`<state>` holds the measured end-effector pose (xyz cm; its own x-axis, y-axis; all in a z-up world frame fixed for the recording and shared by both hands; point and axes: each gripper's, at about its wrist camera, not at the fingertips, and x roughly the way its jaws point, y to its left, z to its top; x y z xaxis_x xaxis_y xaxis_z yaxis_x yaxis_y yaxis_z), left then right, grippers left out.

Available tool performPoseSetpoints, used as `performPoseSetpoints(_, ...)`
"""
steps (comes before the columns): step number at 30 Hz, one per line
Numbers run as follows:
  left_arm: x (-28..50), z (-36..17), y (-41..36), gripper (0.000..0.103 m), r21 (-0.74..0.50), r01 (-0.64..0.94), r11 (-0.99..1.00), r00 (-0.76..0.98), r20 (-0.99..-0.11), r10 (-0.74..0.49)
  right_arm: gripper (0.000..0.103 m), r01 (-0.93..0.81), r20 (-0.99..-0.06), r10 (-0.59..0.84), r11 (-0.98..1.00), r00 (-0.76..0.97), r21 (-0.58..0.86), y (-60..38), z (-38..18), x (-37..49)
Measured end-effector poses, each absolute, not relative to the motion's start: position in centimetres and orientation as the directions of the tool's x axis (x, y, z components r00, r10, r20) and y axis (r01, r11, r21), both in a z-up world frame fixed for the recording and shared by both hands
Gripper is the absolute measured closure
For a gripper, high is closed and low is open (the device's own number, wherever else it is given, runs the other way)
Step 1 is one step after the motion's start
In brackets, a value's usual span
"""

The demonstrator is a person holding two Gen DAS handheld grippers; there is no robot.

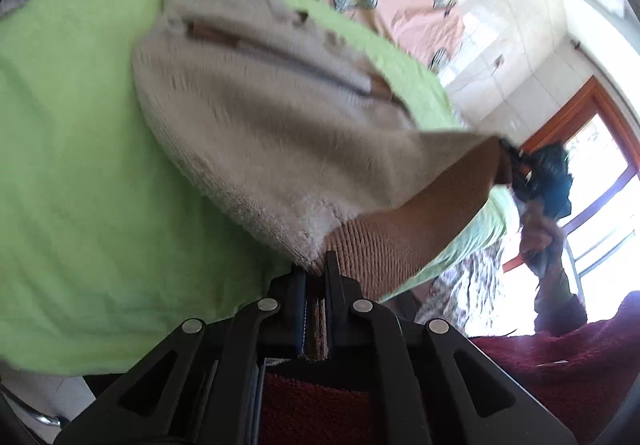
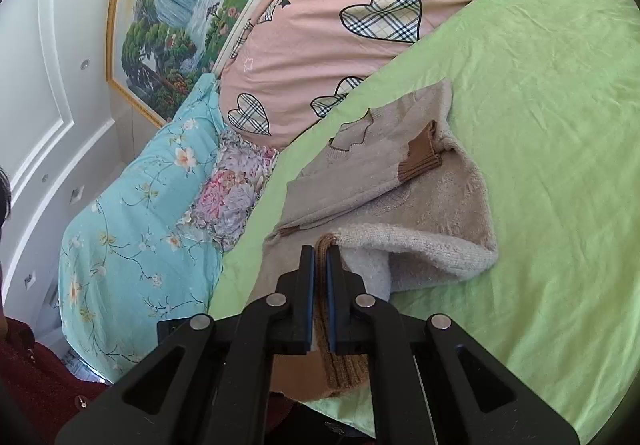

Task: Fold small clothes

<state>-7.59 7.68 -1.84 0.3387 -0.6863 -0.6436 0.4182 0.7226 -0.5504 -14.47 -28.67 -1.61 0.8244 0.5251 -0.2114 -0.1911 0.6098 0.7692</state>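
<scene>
Beige knit sweater (image 2: 384,181), brown ribbed trim, lies part-folded on green sheet (image 2: 540,93). Both grippers, left (image 1: 316,269) & right (image 2: 320,257), clamp its near hem. Only right view shows waterfall painting (image 2: 180,17).

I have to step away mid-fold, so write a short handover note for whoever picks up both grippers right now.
Left gripper: shut on the brown ribbed hem of the beige sweater.
Right gripper: shut on the same brown hem, at another spot.
Sweater: lies on the green sheet; one sleeve with a brown cuff is already folded across the body.
Done: sleeve folded in, hem lifted at both grips.
Left: probably carry the hem up toward the collar, release, flatten. No other clothes show.
</scene>
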Motion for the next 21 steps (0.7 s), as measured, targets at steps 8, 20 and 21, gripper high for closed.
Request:
performPoseSetpoints(8, -6.7, 3.7, 11.0, 0.098, -0.577, 0.395, 0.715, 0.510, -0.509, -0.693, 0.097, -0.246, -0.182, 0.578, 0.582, 0.796, 0.775, -27.9, -3.0, -17.7)
performPoseSetpoints(20, 5.8, 10.6, 10.5, 0.098, -0.505, 0.450, 0.737, 0.673, -0.350, -0.651, 0.097, -0.311, -0.056, 0.542, 0.561, 0.839, 0.767, -30.7, 1.2, -7.9)
performPoseSetpoints(21, 7.9, 10.5, 10.2, 0.098, -0.512, 0.438, 0.739, 0.678, -0.352, -0.646, 0.097, -0.305, -0.059, 0.534, 0.565, 0.843, 0.767, -31.0, 1.4, -6.7)
